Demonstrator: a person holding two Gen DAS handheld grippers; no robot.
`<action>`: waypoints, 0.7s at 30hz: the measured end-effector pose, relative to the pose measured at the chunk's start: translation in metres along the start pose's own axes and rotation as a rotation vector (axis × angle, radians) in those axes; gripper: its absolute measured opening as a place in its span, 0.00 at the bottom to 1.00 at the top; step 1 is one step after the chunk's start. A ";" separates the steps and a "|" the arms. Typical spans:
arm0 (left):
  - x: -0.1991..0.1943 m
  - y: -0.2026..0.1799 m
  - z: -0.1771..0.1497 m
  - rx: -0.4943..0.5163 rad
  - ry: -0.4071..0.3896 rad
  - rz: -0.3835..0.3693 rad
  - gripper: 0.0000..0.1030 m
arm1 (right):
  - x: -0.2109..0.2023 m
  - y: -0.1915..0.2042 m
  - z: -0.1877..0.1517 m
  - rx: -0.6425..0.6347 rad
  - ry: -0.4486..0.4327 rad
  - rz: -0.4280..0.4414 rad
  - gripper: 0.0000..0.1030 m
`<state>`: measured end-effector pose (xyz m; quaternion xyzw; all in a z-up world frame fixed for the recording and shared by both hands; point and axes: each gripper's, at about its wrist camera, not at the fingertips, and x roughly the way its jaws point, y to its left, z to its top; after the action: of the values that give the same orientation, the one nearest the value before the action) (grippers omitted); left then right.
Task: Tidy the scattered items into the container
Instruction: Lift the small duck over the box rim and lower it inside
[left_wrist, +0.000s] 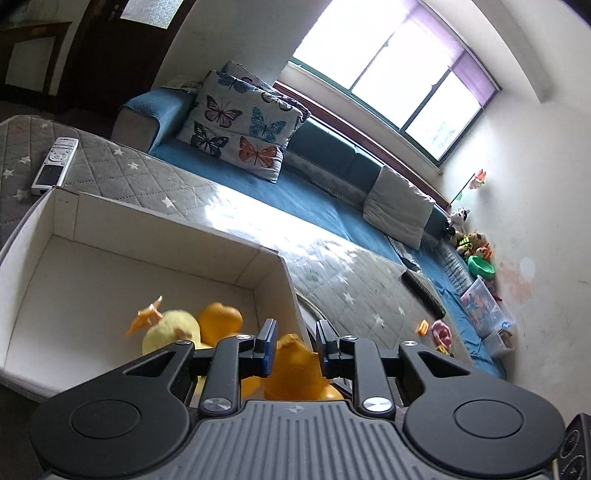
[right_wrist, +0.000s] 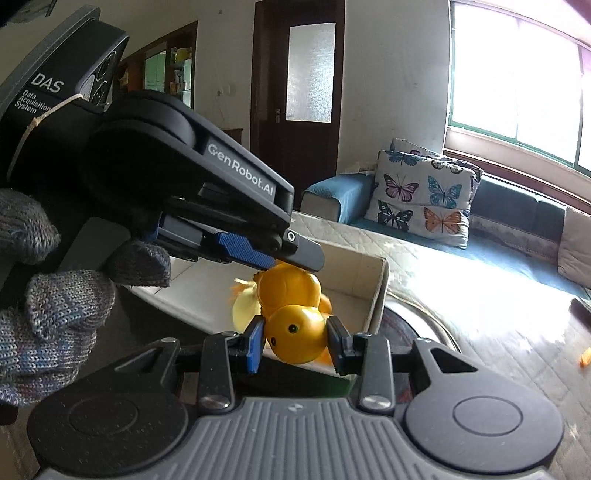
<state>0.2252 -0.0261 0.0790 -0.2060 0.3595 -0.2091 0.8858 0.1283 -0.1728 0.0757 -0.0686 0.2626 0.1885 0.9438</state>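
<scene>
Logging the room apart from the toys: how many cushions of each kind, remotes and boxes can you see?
Butterfly cushions: 2
Grey cushion: 1
Remote: 1
White box: 1
Total: 5

You're wearing a grey-blue knitted glove on your left hand, lower left of the frame. Your left gripper is showing black housing, blue textured pads, silver screws, white "GenRobot.AI" and "DAS" lettering, and a rubber band.
</scene>
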 end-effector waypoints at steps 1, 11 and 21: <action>0.003 0.003 0.002 -0.004 -0.001 0.002 0.24 | 0.006 -0.001 0.002 0.001 0.003 0.004 0.34; 0.029 0.026 0.003 -0.043 0.036 0.022 0.24 | 0.041 -0.008 -0.003 0.011 0.054 0.023 0.34; 0.035 0.034 -0.005 -0.054 0.061 0.018 0.25 | 0.040 -0.005 -0.005 -0.008 0.068 0.018 0.34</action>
<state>0.2519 -0.0173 0.0395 -0.2202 0.3936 -0.1973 0.8704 0.1595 -0.1661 0.0505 -0.0765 0.2943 0.1954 0.9324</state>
